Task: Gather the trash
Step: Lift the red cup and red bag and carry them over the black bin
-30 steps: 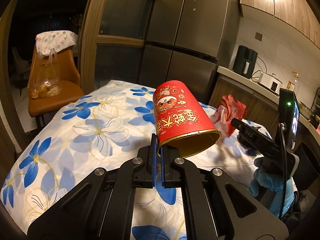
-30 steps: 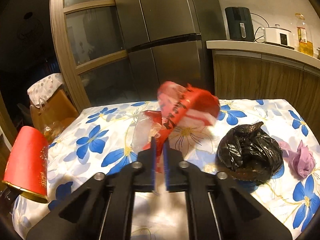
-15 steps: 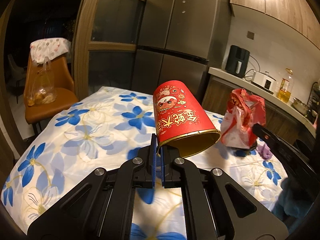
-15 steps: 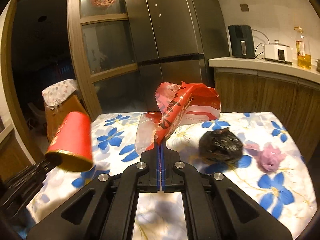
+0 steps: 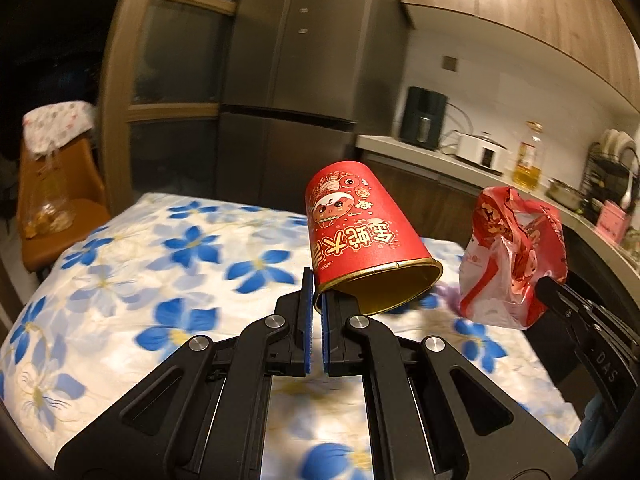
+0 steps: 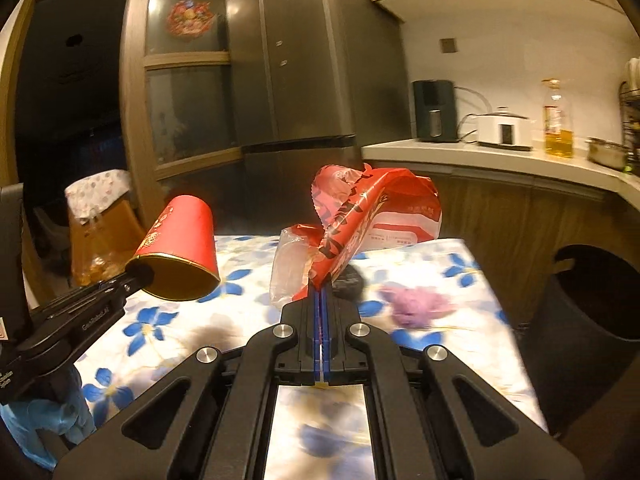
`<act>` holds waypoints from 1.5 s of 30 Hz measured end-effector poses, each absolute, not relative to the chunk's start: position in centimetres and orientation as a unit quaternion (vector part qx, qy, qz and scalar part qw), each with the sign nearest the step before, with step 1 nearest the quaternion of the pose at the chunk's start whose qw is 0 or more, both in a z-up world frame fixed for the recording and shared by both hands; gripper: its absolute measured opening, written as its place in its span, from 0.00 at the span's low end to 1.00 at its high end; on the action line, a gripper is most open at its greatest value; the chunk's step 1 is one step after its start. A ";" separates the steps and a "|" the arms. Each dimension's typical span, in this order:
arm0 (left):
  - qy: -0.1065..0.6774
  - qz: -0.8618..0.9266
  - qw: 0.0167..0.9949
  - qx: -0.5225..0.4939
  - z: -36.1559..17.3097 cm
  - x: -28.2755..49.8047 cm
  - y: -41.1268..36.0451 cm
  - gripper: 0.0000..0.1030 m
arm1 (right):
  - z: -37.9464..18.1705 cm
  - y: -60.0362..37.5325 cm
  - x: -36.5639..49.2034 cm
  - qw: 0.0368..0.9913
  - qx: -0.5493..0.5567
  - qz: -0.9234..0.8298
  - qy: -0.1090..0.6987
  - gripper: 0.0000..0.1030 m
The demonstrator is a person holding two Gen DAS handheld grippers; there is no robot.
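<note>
Left gripper (image 5: 315, 280) clamped on the rim of a red cup (image 5: 356, 236), fingers (image 5: 306, 316) together on the paper edge. Cup tilted, open mouth toward the camera and down, base up and away, lifted clear of the tabletop (image 5: 132, 292) with its blue-flower cloth. Right gripper (image 6: 322, 288) clamped on a red and white plastic bag (image 6: 372, 212), fingers (image 6: 317, 320) pressed flat together on a gathered fold. Bag hanging in the air above the tabletop, a clear bit of plastic (image 6: 290, 268) drooping at its left side. Cup to the left of the bag, apart. Behind the bag, on the cloth, a dark lump (image 6: 352, 280), mostly hidden, and a crumpled purple scrap (image 6: 420, 304) near it. Dark round bin (image 6: 592, 292) beside the tabletop's right edge. Blue glove (image 6: 44, 432) at lower left under the left gripper.
</note>
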State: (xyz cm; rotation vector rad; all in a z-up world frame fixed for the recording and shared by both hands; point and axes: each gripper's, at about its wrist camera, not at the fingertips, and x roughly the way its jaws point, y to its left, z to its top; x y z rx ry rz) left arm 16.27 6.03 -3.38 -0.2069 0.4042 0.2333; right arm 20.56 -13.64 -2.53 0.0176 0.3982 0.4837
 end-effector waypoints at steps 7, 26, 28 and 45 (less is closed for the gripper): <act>0.205 0.062 0.973 -0.082 -2.9 18.8 0.5 0.02 | -2.3 -18.5 20.2 0.964 0.019 0.184 0.189 0.01; 0.187 -0.031 0.981 -0.033 -0.5 22.1 -11.0 0.02 | 0.1 -31.2 19.0 0.987 0.069 0.054 0.135 0.01; 0.187 -0.039 0.981 -0.029 -0.5 22.5 -12.0 0.02 | 0.4 -32.4 18.9 0.988 0.075 0.039 0.127 0.01; 0.169 -0.109 0.979 -0.013 1.1 26.3 -20.8 0.02 | 1.0 -37.9 20.6 0.989 0.084 -0.020 0.119 0.01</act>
